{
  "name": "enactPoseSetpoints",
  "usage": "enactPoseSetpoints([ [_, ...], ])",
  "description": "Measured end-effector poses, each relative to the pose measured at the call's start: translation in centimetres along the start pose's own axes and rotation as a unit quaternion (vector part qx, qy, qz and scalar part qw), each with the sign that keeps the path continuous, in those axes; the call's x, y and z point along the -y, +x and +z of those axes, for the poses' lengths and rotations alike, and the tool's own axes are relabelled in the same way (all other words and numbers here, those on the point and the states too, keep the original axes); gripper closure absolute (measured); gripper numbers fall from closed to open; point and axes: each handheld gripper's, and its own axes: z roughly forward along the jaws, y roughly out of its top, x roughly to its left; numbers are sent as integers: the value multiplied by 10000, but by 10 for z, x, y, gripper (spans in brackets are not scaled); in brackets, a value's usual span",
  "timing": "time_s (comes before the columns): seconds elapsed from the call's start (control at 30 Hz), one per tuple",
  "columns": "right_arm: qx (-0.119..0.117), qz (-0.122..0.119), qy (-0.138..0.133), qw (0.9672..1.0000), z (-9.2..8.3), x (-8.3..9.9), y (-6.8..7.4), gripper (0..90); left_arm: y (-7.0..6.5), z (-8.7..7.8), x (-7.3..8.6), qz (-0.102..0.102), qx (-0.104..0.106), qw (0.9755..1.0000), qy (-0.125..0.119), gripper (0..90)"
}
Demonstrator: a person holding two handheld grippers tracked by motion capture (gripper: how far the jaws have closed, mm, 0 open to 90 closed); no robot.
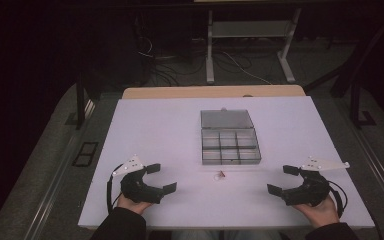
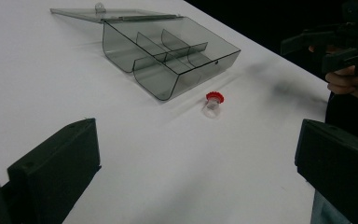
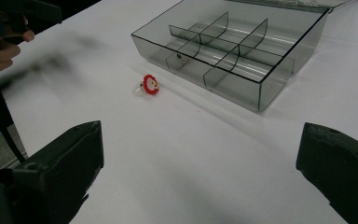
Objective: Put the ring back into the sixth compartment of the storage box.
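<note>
— Two open claws and nothing in either: that is where we stand. Our left gripper (image 1: 161,178) rests at the near left of the white table (image 1: 155,125) with its jaws spread as wide as they go, and our right gripper (image 1: 279,180) mirrors it at the near right, jaws just as wide and bare.

— And the piece we are after?

— The small clear plastic ring with a red toothed top (image 1: 221,175) lies on the table between our two grippers, just on the near side of the smoky grey transparent compartment box (image 1: 230,146). In the left gripper view the ring (image 2: 213,102) sits apart from the box (image 2: 168,56), not touching it. The hinged lid (image 1: 227,119) lies folded back on the far side, so all the compartments stand open, and as far as we can tell they are empty.

— So we judge this as the start, before the pick?

— We think so. Next, one of us has to come in toward the middle, lower the jaws around that ring (image 3: 148,85) and close gently; it is tiny and light, so it could skid away on the smooth top. Then we would lift it over the near wall into a compartment.
</note>
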Motion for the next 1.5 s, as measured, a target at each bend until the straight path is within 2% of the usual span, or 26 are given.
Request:
enactPoseSetpoints([
  [0.37, -63, 27, 95, 9999, 0, 1, -2, 6, 0, 0, 0, 18, 5, 10000, 16, 0],
  [0.83, -83, -58, 123, 9999, 0, 1, 0, 7, -1, 1, -1, 51, 16, 9999, 94, 0],
  [1.17, -82, -41, 206, 9997, 1, 1, -1, 7, -3, 4, -7, 174, 52, 9994, 283, 0],
  [1.33, -111, -99, 199, 9997, 2, 1, -2, 7, -5, 7, -13, 305, 113, 9985, 442, 0],
  [1.5, -105, -92, 201, 9997, 2, 1, -2, 7, -9, 11, -18, 351, 194, 9977, 540, 0],
])
